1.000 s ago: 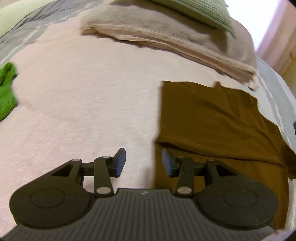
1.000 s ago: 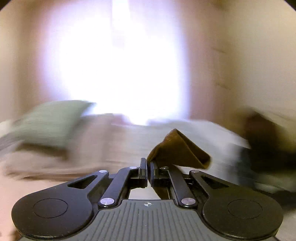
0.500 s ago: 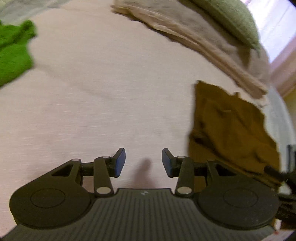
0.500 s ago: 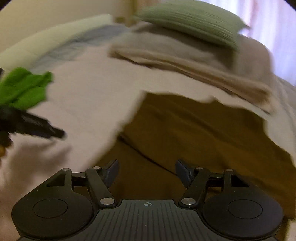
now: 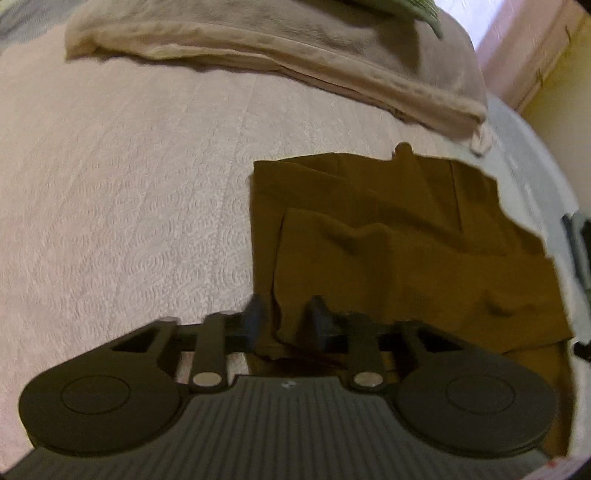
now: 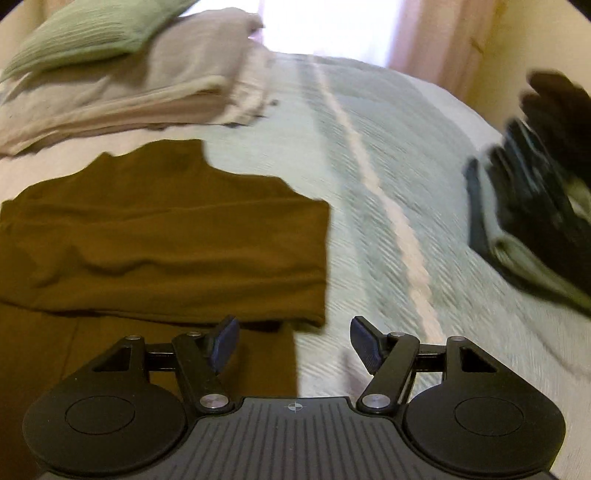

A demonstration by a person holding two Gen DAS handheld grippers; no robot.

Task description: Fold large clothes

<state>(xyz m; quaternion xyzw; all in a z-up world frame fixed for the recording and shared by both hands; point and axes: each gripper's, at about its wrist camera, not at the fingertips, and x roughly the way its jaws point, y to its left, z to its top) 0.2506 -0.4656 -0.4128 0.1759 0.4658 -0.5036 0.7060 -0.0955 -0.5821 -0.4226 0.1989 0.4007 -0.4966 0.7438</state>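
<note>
A brown garment (image 5: 406, 240) lies folded over itself on the bed, its upper layer ending in a fold near me. My left gripper (image 5: 286, 323) is at the garment's near left corner. Its jaws are closing, with the edge of the folded layer standing between the pads, which do not press it. In the right wrist view the same garment (image 6: 166, 236) fills the left half. My right gripper (image 6: 295, 343) hangs open over its right edge, one pad above brown cloth and the other above the bedspread, holding nothing.
The bed has a pale pink cover (image 5: 129, 184) on the left and a grey-blue striped spread (image 6: 388, 166) on the right. Folded beige blankets (image 6: 129, 88) with a green pillow (image 6: 92, 33) lie at the far side. A dark stack of clothes (image 6: 535, 206) sits at the right.
The right gripper let go of the brown cloth, opened wide and dropped toward the bed. The left gripper moved right to the garment's edge and its jaws narrowed.
</note>
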